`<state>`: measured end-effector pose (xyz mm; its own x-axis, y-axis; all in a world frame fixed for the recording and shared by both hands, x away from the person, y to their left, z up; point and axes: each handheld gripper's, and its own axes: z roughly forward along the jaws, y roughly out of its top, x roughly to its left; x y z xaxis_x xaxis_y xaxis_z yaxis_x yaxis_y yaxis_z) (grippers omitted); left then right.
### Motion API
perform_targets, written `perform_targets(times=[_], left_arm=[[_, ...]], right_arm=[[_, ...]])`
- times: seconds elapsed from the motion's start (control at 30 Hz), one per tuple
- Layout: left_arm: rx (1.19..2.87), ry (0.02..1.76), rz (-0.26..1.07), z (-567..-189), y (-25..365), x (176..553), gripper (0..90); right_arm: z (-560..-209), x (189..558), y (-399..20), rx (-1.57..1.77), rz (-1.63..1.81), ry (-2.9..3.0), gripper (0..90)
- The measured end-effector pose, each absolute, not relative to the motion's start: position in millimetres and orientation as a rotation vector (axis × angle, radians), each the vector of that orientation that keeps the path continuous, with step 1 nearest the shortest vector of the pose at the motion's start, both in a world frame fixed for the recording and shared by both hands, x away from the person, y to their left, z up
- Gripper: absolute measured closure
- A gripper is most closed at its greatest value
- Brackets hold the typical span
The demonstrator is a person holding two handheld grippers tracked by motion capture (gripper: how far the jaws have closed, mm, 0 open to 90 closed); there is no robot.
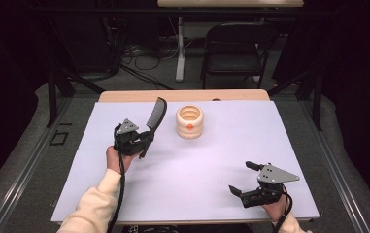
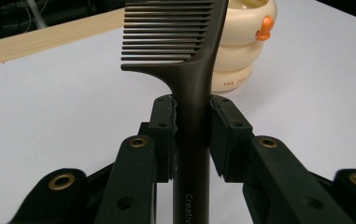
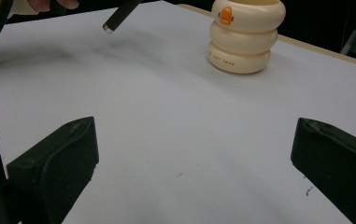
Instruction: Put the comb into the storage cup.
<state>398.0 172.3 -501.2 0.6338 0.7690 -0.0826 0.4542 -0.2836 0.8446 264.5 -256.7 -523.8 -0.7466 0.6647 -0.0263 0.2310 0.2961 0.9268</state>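
I count one black comb (image 1: pixel 155 116), at about ten o'clock from the middle of my table. One cream ringed cup (image 1: pixel 190 122) with an orange duck bill stands at twelve o'clock. I have two grippers: the left gripper (image 1: pixel 141 138) at nine o'clock and the right gripper (image 1: pixel 244 178) at four o'clock. One white table (image 1: pixel 211 170) bears everything. Beyond it at one o'clock stands one black chair (image 1: pixel 235 48).

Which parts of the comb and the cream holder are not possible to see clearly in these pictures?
- Comb: left gripper view, teeth tips cut by top edge; handle end cut by bottom edge.
- Cream holder: left gripper view, left part behind comb; small print unreadable.
- Holder's inside: high view, too small.
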Motion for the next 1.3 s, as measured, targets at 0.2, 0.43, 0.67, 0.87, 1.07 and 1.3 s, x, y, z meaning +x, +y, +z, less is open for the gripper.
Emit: perform_targets(times=[0.2, 0.43, 0.67, 0.87, 1.07, 1.3], left_arm=[[1.911, 0.956, 0.426, -498.7, 168.9, 400.8, 72.0], [1.896, 0.949, 0.430, -495.6, 165.0, 403.2, 71.9], [1.886, 0.938, 0.430, -492.7, 161.4, 406.0, 71.9], [1.881, 0.934, 0.429, -490.3, 158.8, 409.1, 71.9], [1.880, 0.928, 0.428, -488.1, 155.5, 412.8, 71.9], [1.876, 0.924, 0.424, -483.8, 151.2, 415.8, 71.9]], right_arm=[[-524.0, 264.6, -256.7, 0.806, 1.444, 2.163, 0.3], [-524.1, 264.8, -256.7, 0.812, 1.445, 2.161, 0.4], [-524.1, 264.8, -257.0, 0.812, 1.443, 2.159, 0.4], [-524.0, 264.6, -256.9, 0.812, 1.444, 2.160, 0.4], [-524.2, 264.9, -257.2, 0.808, 1.441, 2.161, 0.4], [-524.1, 264.8, -257.3, 0.810, 1.441, 2.161, 0.4]])
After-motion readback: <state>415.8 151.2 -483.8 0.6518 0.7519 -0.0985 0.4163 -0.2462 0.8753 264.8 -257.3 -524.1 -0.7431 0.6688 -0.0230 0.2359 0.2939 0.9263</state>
